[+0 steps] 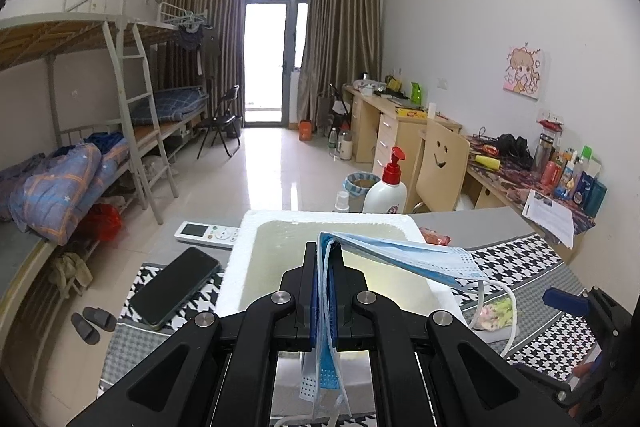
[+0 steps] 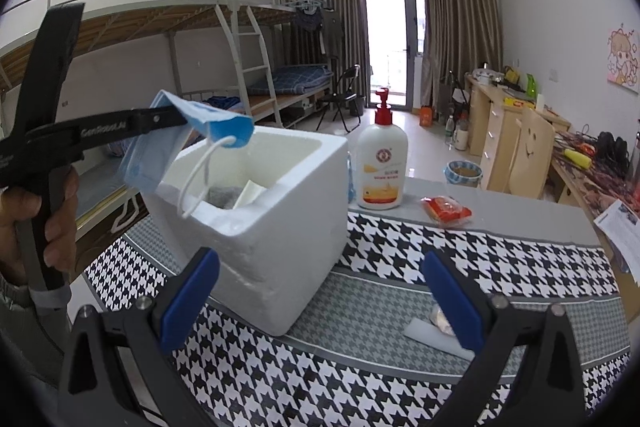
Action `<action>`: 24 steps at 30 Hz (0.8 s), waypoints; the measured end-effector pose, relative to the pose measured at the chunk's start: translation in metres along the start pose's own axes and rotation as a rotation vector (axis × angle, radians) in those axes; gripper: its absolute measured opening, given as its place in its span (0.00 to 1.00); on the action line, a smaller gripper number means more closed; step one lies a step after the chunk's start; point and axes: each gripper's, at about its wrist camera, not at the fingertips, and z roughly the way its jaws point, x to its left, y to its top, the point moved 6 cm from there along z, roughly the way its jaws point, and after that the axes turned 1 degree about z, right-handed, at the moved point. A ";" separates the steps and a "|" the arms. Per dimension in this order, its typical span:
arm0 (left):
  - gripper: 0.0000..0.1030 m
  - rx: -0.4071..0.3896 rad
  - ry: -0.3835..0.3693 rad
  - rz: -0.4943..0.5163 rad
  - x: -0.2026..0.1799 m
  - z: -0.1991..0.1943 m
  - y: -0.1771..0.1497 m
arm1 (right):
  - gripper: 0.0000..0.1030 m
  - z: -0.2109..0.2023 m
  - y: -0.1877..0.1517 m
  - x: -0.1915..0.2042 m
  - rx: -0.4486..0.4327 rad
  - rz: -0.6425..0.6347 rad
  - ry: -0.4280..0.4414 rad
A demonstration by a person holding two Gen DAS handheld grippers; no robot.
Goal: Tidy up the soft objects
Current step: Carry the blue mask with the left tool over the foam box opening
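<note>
Here, my left gripper [image 1: 325, 259] pinches a face mask [image 1: 400, 253] above the foam box [image 2: 280, 227] | right gripper [image 2: 320, 291] wide open, empty | progress: some items boxed; mask and packet [image 2: 446, 211] remain outside.

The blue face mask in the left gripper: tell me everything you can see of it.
The face mask is a light blue pleated surgical type, seemingly thin non-woven fabric, with white elastic ear loops. It is folded over and pinched between the blue pads of the left gripper, part hanging below them. It is held in the air over the open top of the white foam box; one loop dangles at the box's near rim. The right gripper is open and apart from it.
</note>
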 end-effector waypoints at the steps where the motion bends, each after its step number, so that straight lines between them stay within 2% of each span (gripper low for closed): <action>1: 0.04 0.003 0.002 0.000 0.000 0.003 0.001 | 1.00 0.001 -0.001 -0.001 0.002 -0.001 0.001; 24: 0.04 0.110 0.061 -0.032 0.006 0.052 -0.003 | 1.00 0.019 -0.009 -0.017 0.053 0.008 0.001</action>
